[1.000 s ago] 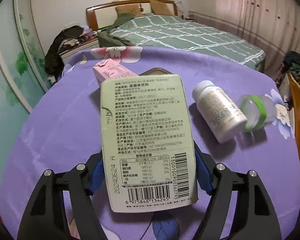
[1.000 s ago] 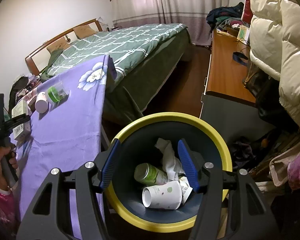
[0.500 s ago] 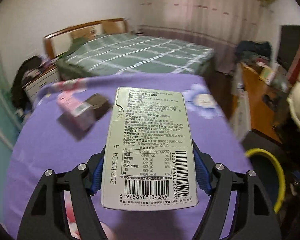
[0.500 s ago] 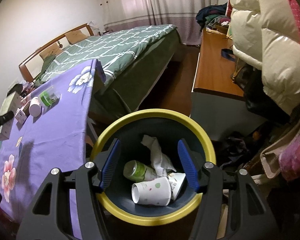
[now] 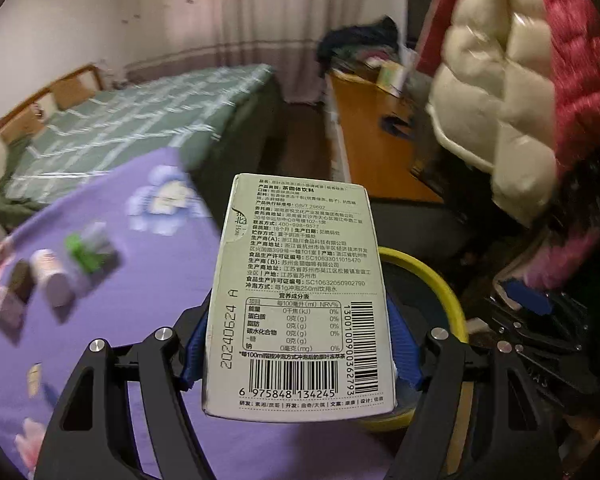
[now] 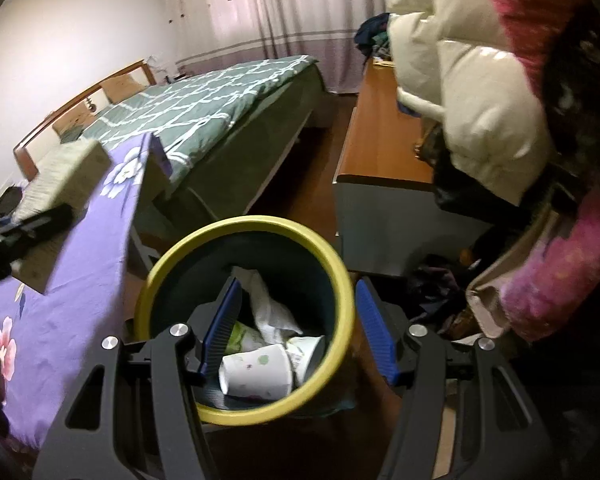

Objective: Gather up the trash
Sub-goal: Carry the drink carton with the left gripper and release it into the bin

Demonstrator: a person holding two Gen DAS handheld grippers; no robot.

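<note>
left gripper [image 5: 298, 350]: clamped on the box [image 5: 300, 296]; blue pads press its two long sides; box upright in the jaws, printed back and barcode face the camera
box place: held in the air over the table [image 5: 140, 320] edge, at 9 o'clock of the bin [image 5: 436, 284]; in the right wrist view it shows blurred at 10 o'clock of the bin [image 6: 244, 316], box [image 6: 66, 178] with the left gripper's black arm across it
right gripper [image 6: 298, 330]: jaws part way apart, straddling the bin's near wall; left pad inside the rim, right pad outside it; whether the pads press the wall I cannot tell
bin: dark, yellow rim, upright, just beside the table's corner; on the floor or lifted, cannot tell
bin contents: cup [image 6: 256, 374] on its side at 6 o'clock; crumpled paper [image 6: 270, 306] at centre; green can [image 6: 242, 336] partly under the left pad
table: purple flowered cloth; blurred white bottle [image 5: 52, 278] and green-capped jar [image 5: 88, 250] lie at 9 o'clock of the box, well apart from it
bed [image 6: 204, 108]: green checked cover, at 12 o'clock beyond the table
desk [image 6: 384, 140]: wooden top, at 1 o'clock of the bin
jackets [image 6: 472, 92]: cream and pink puffers at 2 o'clock
</note>
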